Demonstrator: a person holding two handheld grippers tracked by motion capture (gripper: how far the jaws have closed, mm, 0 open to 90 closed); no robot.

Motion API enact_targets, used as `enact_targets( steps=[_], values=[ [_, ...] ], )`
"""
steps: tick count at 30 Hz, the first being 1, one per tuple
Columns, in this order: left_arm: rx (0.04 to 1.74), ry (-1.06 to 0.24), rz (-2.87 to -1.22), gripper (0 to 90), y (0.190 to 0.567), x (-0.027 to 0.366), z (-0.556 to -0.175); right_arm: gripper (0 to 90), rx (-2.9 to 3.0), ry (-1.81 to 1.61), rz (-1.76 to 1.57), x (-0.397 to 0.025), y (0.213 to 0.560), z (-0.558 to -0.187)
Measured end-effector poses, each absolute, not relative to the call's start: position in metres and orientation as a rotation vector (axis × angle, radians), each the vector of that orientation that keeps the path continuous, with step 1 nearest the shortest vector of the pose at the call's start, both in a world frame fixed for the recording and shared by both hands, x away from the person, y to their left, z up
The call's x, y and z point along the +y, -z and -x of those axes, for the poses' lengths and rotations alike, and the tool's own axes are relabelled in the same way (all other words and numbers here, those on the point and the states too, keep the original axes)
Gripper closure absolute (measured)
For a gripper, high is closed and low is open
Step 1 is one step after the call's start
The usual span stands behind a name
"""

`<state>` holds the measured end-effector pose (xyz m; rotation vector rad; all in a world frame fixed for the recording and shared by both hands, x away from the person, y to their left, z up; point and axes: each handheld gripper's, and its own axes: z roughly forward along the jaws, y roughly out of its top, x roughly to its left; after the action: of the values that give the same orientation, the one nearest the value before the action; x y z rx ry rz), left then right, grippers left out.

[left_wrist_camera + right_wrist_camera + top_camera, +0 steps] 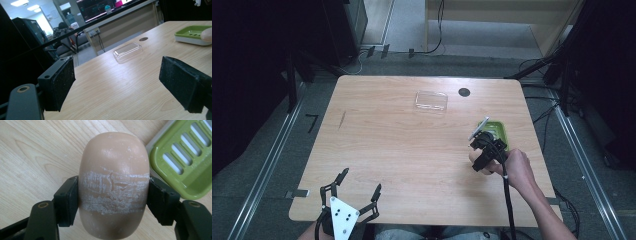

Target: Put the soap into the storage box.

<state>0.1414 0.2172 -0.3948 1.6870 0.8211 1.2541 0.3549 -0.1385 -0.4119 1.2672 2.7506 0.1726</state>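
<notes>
One bar of soap (113, 185), one green soap dish (186, 160), one clear plastic lid (431, 100) and two hand-held grippers are on or over the wooden bench (402, 150). The right hand-held gripper (113, 203) is clamped on the soap, a pad pressing each long side at the bar's middle; in the high view this right hand-held gripper (483, 150) sits just beside the dish's near-left corner, with the soap mostly hidden under it and the person's hand (518, 167). The soap is a smooth, rounded, tan oval with a band of white, flaky scuffing across its middle between the pads. Whether it rests on the bench or hangs just above it cannot be told. The dish is a shallow rectangular tray with slotted drain ribs on a white base, cut off at the right gripper view's edge. The lid is a transparent, rounded rectangle lying well apart toward the far side, near a dark round hole (464, 92) in the benchtop. The left hand-held gripper (360, 190) is at the near edge, jaws spread wide with nothing between them; its black pads (62, 82) look rough and foam-like.
</notes>
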Motion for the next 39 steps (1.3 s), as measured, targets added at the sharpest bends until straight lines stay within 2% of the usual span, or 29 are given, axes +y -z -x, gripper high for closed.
enact_targets(
  steps=[39],
  values=[
    [0.813,-1.256,-1.691,13.8,0.395,0.216,-0.142,33.1,2.647,-0.171,-1.395,-0.185,0.392,-0.369]
  ],
)
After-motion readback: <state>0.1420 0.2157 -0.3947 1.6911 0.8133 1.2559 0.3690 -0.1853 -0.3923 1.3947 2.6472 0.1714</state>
